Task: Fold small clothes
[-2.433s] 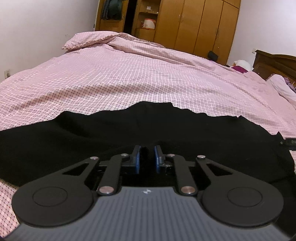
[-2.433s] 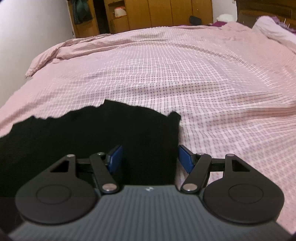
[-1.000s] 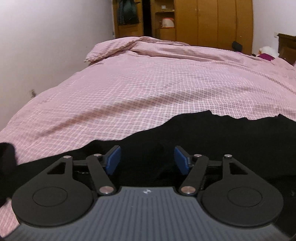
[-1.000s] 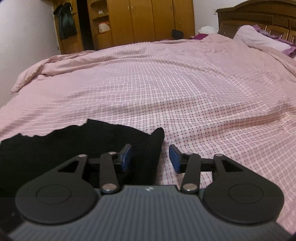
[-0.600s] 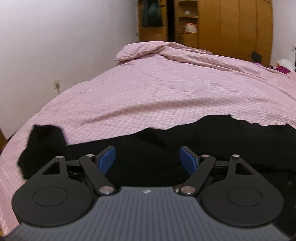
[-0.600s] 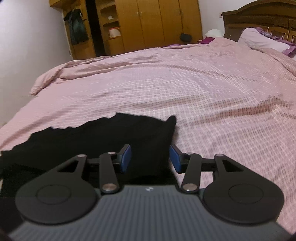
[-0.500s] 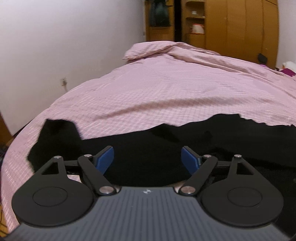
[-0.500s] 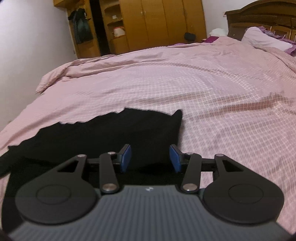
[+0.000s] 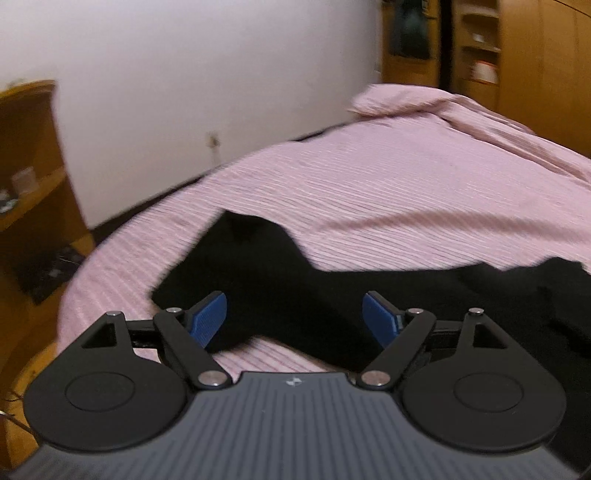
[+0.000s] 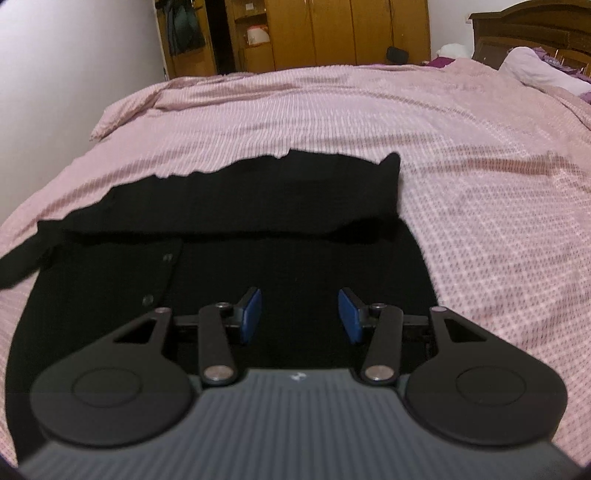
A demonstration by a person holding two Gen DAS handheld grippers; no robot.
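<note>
A black garment with small buttons lies spread on the pink checked bedspread, its far part folded over along a crease. In the left wrist view its sleeve reaches out to the left near the bed's edge. My left gripper is open and empty, just above the sleeve. My right gripper is open and empty, above the garment's near right part.
A wooden shelf unit stands left of the bed, by a white wall. Wooden wardrobes line the far wall. A dark headboard and pillows are at the far right.
My left gripper let go, opened wide and swung left toward the sleeve end near the bed's edge. My right gripper pulled back, showing the folded-over garment and its buttons.
</note>
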